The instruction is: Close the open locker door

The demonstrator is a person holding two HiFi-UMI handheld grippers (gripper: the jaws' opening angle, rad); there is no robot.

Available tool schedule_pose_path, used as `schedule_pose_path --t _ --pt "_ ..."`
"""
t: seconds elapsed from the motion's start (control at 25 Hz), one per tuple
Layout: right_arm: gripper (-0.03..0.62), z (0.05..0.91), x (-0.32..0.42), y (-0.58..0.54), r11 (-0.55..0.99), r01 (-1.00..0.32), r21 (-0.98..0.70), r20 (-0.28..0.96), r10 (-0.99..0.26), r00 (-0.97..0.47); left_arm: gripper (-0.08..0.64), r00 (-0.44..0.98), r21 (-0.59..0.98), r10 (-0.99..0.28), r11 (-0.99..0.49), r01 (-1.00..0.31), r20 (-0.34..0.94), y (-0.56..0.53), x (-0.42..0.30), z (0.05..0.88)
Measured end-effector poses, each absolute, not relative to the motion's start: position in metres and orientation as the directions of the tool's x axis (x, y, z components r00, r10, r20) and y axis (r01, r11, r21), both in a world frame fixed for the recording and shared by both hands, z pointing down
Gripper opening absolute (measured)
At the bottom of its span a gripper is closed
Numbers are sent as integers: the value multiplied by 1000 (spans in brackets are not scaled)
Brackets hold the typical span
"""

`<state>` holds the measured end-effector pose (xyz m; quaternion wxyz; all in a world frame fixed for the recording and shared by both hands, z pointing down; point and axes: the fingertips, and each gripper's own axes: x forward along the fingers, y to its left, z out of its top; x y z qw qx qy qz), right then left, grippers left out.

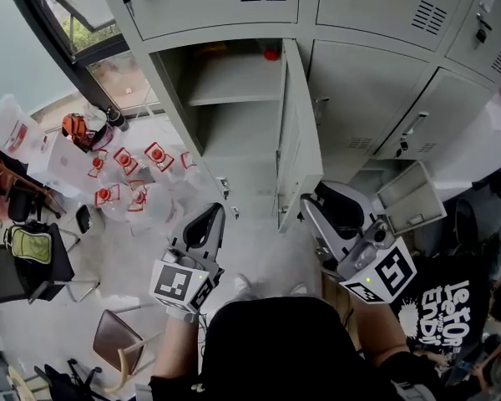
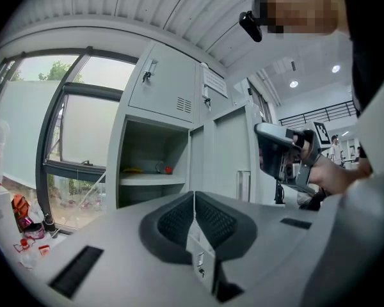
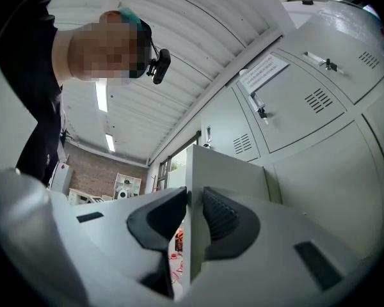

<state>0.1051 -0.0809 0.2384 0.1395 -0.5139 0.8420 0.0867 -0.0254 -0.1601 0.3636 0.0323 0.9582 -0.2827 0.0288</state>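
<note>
We grip the open locker door (image 1: pixel 299 144) by its edge with the right tongs (image 1: pixel 316 203).
One door stands open, its edge clamped between that pair's nearly closed jaws. The left tongs (image 1: pixel 210 221), one of two pairs, hover nearby to its left, jaws pressed together and empty.

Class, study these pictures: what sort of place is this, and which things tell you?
Probably a locker area in a workshop or lab building: a bank of grey metal lockers, one with an open door, stands beside a tall window, with a brown chair nearby.
</note>
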Motion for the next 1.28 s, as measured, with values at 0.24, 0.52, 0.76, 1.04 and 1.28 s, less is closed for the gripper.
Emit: schedule_pose_path --t 0.24,0.52,0.76,1.04,1.28 --pt "94 238 68 -105 456 -890 25 -320 -839 -439 26 831 42 -552 -830 -556 76 -183 -61 364" --pt "86 238 30 -139 421 -906 34 -338 -848 -407 26 828 47 -558 -827 -560 57 -215 -109 370" --pt "84 239 11 -173 409 -912 37 -331 -856 -397 26 824 62 -564 -821 -567 64 -236 -143 376" --pt "84 240 -3 -210 434 -901 17 -319 -852 -416 26 798 83 -600 -794 -603 56 -248 -169 381" --pt "81 240 -12 -242 486 -874 12 -322 -825 -463 26 749 85 -661 -744 -663 48 -267 -181 379"
